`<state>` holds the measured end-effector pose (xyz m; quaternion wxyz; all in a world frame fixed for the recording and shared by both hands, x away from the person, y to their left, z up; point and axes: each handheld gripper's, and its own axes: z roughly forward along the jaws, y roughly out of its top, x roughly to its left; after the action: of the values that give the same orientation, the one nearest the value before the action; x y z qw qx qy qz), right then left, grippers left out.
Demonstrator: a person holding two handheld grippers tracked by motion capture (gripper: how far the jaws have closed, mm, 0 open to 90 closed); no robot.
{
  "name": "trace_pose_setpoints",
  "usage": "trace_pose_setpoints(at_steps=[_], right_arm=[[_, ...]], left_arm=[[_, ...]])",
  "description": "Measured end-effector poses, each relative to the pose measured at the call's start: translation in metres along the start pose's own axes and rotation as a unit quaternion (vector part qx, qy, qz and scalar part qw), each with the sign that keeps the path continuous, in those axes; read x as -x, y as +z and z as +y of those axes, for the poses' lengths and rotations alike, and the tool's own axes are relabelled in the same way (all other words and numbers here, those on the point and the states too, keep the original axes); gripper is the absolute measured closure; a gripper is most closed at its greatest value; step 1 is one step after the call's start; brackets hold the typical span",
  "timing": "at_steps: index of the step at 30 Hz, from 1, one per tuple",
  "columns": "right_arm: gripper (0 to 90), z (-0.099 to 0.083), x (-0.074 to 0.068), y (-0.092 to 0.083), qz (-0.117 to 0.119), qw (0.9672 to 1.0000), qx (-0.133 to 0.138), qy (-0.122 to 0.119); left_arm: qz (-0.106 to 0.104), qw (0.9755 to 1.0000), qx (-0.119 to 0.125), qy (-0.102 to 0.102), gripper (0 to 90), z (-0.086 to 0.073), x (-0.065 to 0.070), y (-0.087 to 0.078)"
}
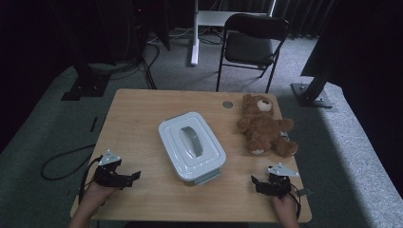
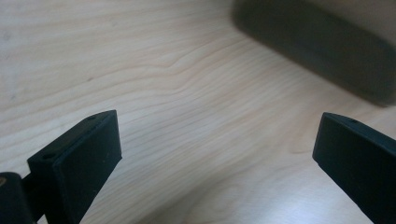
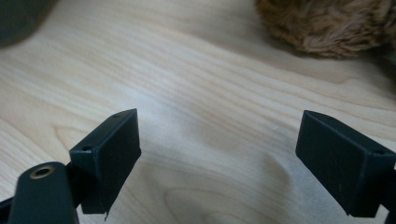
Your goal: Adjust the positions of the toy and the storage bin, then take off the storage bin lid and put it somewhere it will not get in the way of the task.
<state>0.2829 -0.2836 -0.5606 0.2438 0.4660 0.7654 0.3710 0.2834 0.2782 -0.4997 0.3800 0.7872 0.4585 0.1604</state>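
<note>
A white lidded box (image 1: 192, 144) with a grey handle on its lid sits in the middle of the wooden table (image 1: 138, 114). A brown teddy bear (image 1: 263, 125) lies to its right; its fur (image 3: 327, 25) shows at the top of the right gripper view. My left gripper (image 1: 134, 177) rests near the table's front left, open, with bare wood between its jaws (image 2: 217, 135). My right gripper (image 1: 254, 183) rests at the front right, open over bare wood (image 3: 219, 135). The box's dark edge (image 2: 317, 42) is blurred at the upper right of the left gripper view.
A small round grommet (image 1: 227, 104) is set into the table's far edge. Beyond the table stand a black folding chair (image 1: 252, 45), a white desk leg (image 1: 194, 33) and dark stands. A black cable (image 1: 62, 164) loops on the carpet at the left.
</note>
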Motion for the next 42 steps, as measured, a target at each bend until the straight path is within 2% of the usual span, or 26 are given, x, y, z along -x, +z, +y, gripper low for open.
trace_pose_setpoints(at_steps=[3, 4, 5, 8, 13, 18, 20, 22, 25, 30, 34, 38, 42], right_arm=[[13.1, 0.000, -0.002, 0.001, 0.001, 1.0000, -0.006, -0.006], [13.1, 0.000, -0.002, 0.001, 0.000, 1.0000, -0.007, -0.005], [13.1, 0.000, -0.001, 0.001, 0.002, 1.0000, -0.008, 0.000], [13.1, 0.000, 0.000, 0.001, -0.002, 0.9999, -0.010, 0.004], [13.1, 0.001, 0.000, 0.002, -0.003, 0.9998, -0.017, 0.006], [13.1, 0.000, 0.002, 0.002, 0.000, 0.9997, -0.017, 0.015], [13.1, 0.000, 0.002, 0.002, 0.001, 0.9997, -0.019, 0.015], [13.1, 0.001, 0.002, 0.003, 0.002, 0.9996, -0.021, 0.018], [13.2, 0.000, 0.004, 0.002, 0.006, 0.9995, -0.020, 0.022], [13.4, 0.001, 0.003, 0.003, 0.006, 0.9995, -0.025, 0.019], [13.4, 0.001, 0.003, 0.003, 0.008, 0.9994, -0.026, 0.020], [13.4, 0.001, 0.003, 0.003, 0.008, 0.9994, -0.026, 0.020], [13.4, 0.000, 0.003, 0.003, 0.009, 0.9994, -0.028, 0.021]], left_arm=[[0.000, 0.9999, 0.004, 0.011, 1.8, 0.008, 0.007, -0.006], [-0.001, 0.9997, 0.011, 0.022, 1.9, 0.013, 0.013, -0.009], [-0.001, 0.9997, 0.011, 0.022, 1.9, 0.013, 0.013, -0.009], [-0.009, 0.9984, 0.012, 0.055, 1.9, 0.032, 0.033, -0.014], [-0.011, 0.9975, 0.010, 0.068, 1.9, 0.047, 0.049, -0.013], [-0.035, 0.9952, 0.015, 0.090, 1.9, 0.063, 0.064, -0.010], [-0.033, 0.9947, 0.020, 0.095, 1.9, 0.070, 0.070, -0.008], [-0.042, 0.9934, 0.022, 0.104, 1.9, 0.077, 0.076, -0.007], [-0.055, 0.9922, 0.025, 0.109, 1.9, 0.087, 0.085, -0.005], [-0.061, 0.9898, 0.022, 0.127, 1.9, 0.101, 0.101, 0.002], [-0.071, 0.9891, 0.025, 0.126, 1.9, 0.110, 0.110, 0.009], [-0.090, 0.9880, 0.029, 0.122, 1.9, 0.117, 0.116, 0.018], [-0.103, 0.9861, 0.027, 0.127, 1.9, 0.123, 0.122, 0.027]])
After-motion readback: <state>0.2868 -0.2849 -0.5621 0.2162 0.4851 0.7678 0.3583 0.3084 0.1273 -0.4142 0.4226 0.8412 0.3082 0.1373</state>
